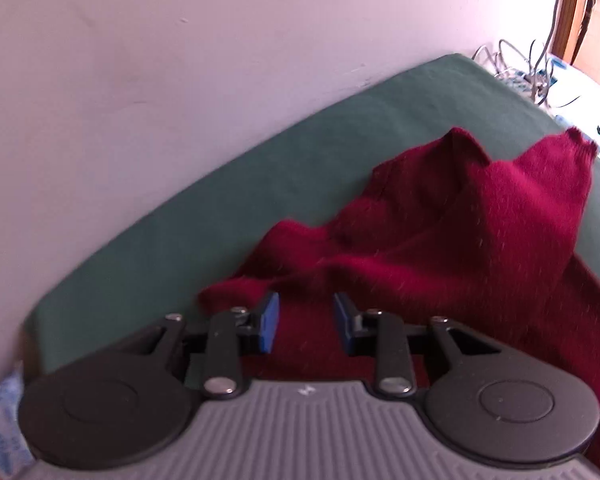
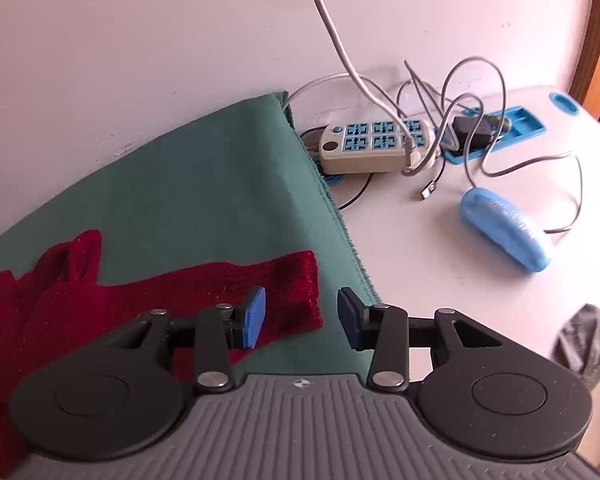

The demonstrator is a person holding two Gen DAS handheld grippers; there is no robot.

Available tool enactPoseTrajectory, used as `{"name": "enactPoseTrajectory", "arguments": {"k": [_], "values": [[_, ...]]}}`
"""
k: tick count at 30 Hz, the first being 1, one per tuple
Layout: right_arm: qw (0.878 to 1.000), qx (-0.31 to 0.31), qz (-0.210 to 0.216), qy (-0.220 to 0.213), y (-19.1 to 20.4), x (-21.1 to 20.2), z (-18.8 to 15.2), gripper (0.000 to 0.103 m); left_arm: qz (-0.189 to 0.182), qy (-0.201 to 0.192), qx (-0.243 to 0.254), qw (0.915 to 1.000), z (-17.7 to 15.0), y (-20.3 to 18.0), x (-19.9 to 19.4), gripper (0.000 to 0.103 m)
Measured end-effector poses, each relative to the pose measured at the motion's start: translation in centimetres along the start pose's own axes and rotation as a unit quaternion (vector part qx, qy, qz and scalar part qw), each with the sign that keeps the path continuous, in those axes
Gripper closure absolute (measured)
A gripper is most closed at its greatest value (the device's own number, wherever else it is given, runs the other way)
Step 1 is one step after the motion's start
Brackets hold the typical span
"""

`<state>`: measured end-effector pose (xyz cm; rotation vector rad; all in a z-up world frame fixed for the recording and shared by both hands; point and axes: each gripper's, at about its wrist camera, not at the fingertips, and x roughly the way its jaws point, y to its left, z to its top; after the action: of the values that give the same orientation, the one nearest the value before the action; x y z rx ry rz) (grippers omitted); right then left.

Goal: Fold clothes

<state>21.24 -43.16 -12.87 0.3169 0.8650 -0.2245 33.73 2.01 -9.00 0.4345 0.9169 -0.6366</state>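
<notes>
Red knit sweater [image 1: 440,232]: rumpled on green cloth [image 1: 220,200], a sleeve [image 2: 260,280] reaching right, near the cloth's edge. Left gripper [image 1: 306,322] and right gripper [image 2: 302,316]: both wide, holding nothing. Risk: pinching the cloth along with the knit; loose cables [image 2: 452,92] nearby could snag.

no readable words or numbers show in either view. a small white mark [image 1: 307,391] sits on the grey ribbed body behind the left claw [image 1: 306,322], and a small round emblem [image 2: 299,383] behind the right claw [image 2: 301,317]. pale lettering runs along the blue case [image 2: 504,233], too blurred to read.
</notes>
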Motion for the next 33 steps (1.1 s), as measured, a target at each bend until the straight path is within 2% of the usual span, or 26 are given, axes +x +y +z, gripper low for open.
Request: {"name": "enactPoseTrajectory", "arguments": {"k": [2, 4, 8, 10, 12, 16, 17, 23, 24, 25, 27, 29, 33], "values": [[1.000, -0.001, 0.004, -0.002, -0.1, 1.3, -0.2, 0.060, -0.023, 0.004, -0.004, 0.9997, 0.6, 0.2, 1.1, 0.071], [1.000, -0.002, 0.008, -0.005, -0.2, 2.6, -0.3, 0.060, -0.030, 0.009, 0.004, 0.9995, 1.0, 0.3, 2.5, 0.069], [0.999, -0.041, -0.001, -0.018, 1.1, 4.0, -0.9, 0.061, -0.038, 0.021, 0.027, 0.9987, 0.9, 0.7, 4.0, 0.066], [0.998, -0.055, -0.013, -0.031, 1.8, 4.2, -1.3, 0.084, -0.054, 0.033, 0.035, 0.9973, 0.8, 0.9, 4.8, 0.066], [0.997, -0.062, -0.010, -0.039, 2.1, 4.3, -1.5, 0.099, -0.057, 0.031, 0.041, 0.9971, 0.6, 0.9, 5.0, 0.064], [0.995, -0.070, -0.006, -0.068, 2.3, 3.2, -1.3, 0.100, -0.053, 0.028, 0.036, 0.9976, 0.5, 1.2, 5.6, 0.056], [0.995, -0.063, 0.000, -0.079, 2.2, 2.5, -1.0, 0.100, -0.050, 0.030, 0.033, 0.9978, 0.4, 1.3, 5.9, 0.051], [0.988, -0.024, 0.059, -0.142, 2.1, -2.7, 0.7, 0.100, -0.051, 0.021, 0.034, 0.9979, 0.2, 1.1, 6.1, 0.050], [0.986, -0.023, 0.070, -0.152, 2.4, -3.8, 1.0, 0.100, -0.055, 0.022, 0.036, 0.9976, 0.3, 1.2, 5.9, 0.053], [0.983, -0.024, 0.081, -0.160, 2.8, -4.9, 1.2, 0.100, -0.064, 0.015, 0.039, 0.9971, 0.4, 1.3, 5.2, 0.065], [0.979, -0.027, 0.101, -0.173, 3.6, -6.8, 1.5, 0.100, -0.081, 0.000, 0.049, 0.9955, 0.5, 1.4, 3.7, 0.073], [0.977, -0.032, 0.115, -0.177, 4.6, -8.1, 1.6, 0.100, -0.091, 0.000, 0.058, 0.9942, 0.4, 1.2, 3.1, 0.095], [0.973, -0.030, 0.141, -0.180, 6.4, -10.1, 1.7, 0.100, -0.085, 0.010, 0.079, 0.9932, -0.1, 0.2, 3.4, 0.101]]}}
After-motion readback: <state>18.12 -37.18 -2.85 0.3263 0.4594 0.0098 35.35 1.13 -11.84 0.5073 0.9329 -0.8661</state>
